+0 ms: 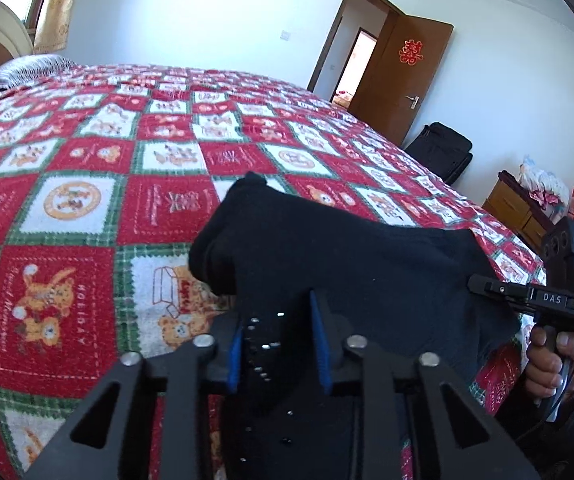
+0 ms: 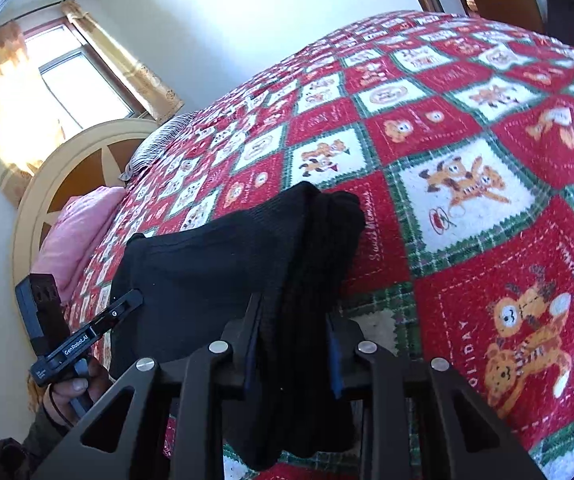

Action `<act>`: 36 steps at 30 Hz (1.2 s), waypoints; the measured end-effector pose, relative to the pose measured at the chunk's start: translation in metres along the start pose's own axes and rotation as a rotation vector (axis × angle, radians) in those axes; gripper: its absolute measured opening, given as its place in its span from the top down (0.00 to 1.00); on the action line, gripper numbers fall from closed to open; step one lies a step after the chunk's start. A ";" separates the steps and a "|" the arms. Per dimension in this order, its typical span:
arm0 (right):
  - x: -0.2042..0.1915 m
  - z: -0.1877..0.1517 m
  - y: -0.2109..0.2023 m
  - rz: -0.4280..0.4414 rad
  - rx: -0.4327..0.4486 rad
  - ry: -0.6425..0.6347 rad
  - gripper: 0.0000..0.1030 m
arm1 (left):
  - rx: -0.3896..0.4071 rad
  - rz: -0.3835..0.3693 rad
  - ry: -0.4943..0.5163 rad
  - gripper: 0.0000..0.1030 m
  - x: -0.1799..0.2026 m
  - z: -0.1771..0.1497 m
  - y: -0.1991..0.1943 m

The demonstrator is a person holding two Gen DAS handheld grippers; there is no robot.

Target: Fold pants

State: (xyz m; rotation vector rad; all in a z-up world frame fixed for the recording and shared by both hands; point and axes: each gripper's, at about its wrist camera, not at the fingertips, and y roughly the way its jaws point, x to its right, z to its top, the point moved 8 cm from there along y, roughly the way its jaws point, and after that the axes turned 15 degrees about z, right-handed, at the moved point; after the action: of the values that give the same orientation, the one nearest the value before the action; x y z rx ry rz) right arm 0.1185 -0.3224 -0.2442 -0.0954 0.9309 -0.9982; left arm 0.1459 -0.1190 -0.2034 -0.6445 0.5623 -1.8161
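Red, white and green checked bear-print blanket [image 1: 99, 208] covers a bed; both the left gripper [image 1: 279, 344] and right gripper [image 2: 295, 356] clamp folded black knit pants [image 1: 351, 264].

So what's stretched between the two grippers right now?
The black pants span the gap. The left gripper and right gripper each pinch an end. The left wrist view shows the fabric running across to the right gripper, above the quilt.

The bed [image 1: 87, 152] is viewed closely from each wrist, facing forward over it; the black pants [image 1: 347, 248] are shared.
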 end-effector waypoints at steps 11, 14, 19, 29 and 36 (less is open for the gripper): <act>-0.031 0.007 -0.009 0.007 0.036 -0.079 0.73 | 0.032 -0.007 -0.002 0.89 -0.005 0.010 -0.016; -0.038 0.009 -0.012 0.013 0.042 -0.088 0.73 | 0.045 -0.004 -0.008 0.89 -0.006 0.014 -0.022; -0.049 0.015 -0.009 0.031 0.042 -0.108 0.73 | 0.068 0.006 -0.023 0.89 -0.012 0.021 -0.034; -0.086 0.038 0.042 0.103 -0.001 -0.147 0.74 | 0.121 0.094 -0.067 0.89 -0.059 0.040 -0.058; -0.126 0.050 0.102 0.160 -0.059 -0.196 0.74 | 0.153 0.196 -0.098 0.89 -0.109 0.052 -0.073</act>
State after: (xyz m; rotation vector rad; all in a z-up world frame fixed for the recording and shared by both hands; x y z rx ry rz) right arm 0.1972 -0.1864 -0.1813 -0.1625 0.7760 -0.7980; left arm 0.1601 0.0037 -0.1351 -0.5508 0.4016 -1.6166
